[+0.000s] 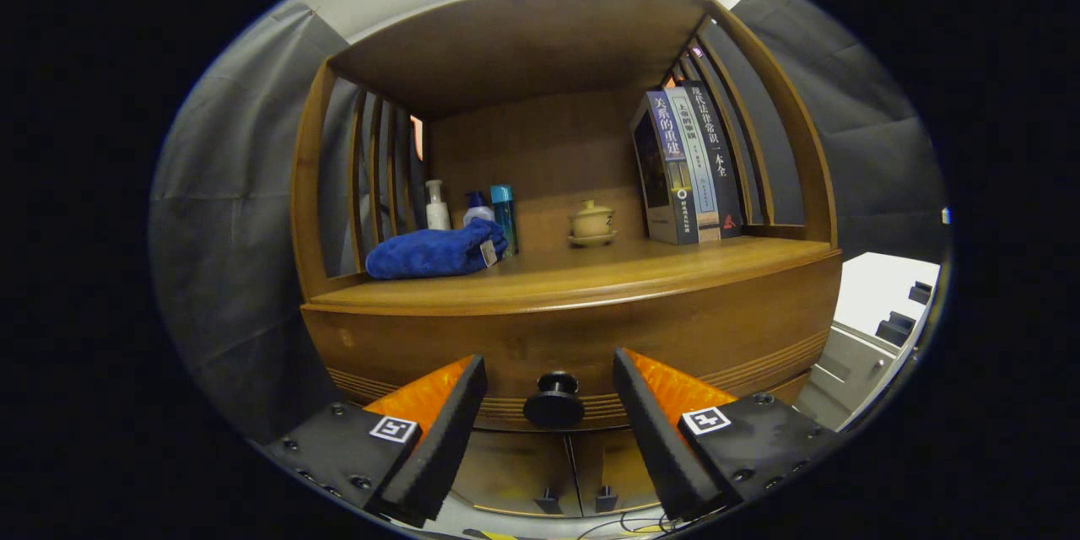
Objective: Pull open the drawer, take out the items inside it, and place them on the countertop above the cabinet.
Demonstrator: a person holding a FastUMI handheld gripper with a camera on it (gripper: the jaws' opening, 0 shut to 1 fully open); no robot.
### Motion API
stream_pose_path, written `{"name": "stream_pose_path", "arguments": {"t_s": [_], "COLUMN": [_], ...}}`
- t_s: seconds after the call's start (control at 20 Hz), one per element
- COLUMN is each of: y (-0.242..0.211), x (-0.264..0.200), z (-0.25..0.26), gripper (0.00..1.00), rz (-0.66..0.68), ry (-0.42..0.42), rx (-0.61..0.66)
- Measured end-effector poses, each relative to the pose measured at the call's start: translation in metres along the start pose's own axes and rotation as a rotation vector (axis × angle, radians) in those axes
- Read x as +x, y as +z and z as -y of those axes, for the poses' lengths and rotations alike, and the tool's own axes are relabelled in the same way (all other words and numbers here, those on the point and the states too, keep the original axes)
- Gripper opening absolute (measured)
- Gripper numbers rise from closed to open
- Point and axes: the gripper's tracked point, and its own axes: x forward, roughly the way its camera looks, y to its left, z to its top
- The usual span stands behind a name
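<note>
So far nothing of the task looks done, as far as I can judge: the drawer (574,333) sits flush and closed in the cabinet front, just below the countertop (591,270), and whatever lies inside it is hidden, so I cannot say what or how many items wait there. The gripper (550,401) is spread wide, holding nothing, with its two fingers flanking the round dark knob (553,400); the knob lies between the fingertips, near them but not touched by either. Judging by that, the step in hand is the approach to the knob, and what remains is everything: closing on the knob, pulling the drawer out, lifting out the contents, and setting them on the countertop. By count, there is one knob on the drawer and one drawer. On the countertop I see one blue cloth (434,251) at the left, three bottles (472,207) standing just behind it, one small lidded cup (591,222) on its saucer near the middle, and three books (688,164) upright against the right side. Below the drawer, two cabinet doors (561,464) meet, each with a small handle, both shut.
</note>
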Motion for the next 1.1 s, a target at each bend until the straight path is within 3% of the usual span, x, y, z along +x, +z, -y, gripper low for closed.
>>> {"name": "stream_pose_path", "arguments": {"t_s": [0.3, 0.4, 0.5, 0.8, 1.1], "y": [-0.019, -0.017, -0.02, -0.021, -0.026], "x": [0.017, 0.022, 0.026, 0.026, 0.008], "z": [0.0, 0.007, 0.008, 0.006, 0.005], "gripper": [0.87, 0.81, 0.65, 0.39, 0.4], "rz": [-0.033, -0.023, -0.026, -0.034, -0.067], "ry": [-0.006, -0.048, -0.059, -0.055, -0.046], "rx": [0.028, 0.032, 0.024, 0.036, 0.019]}}
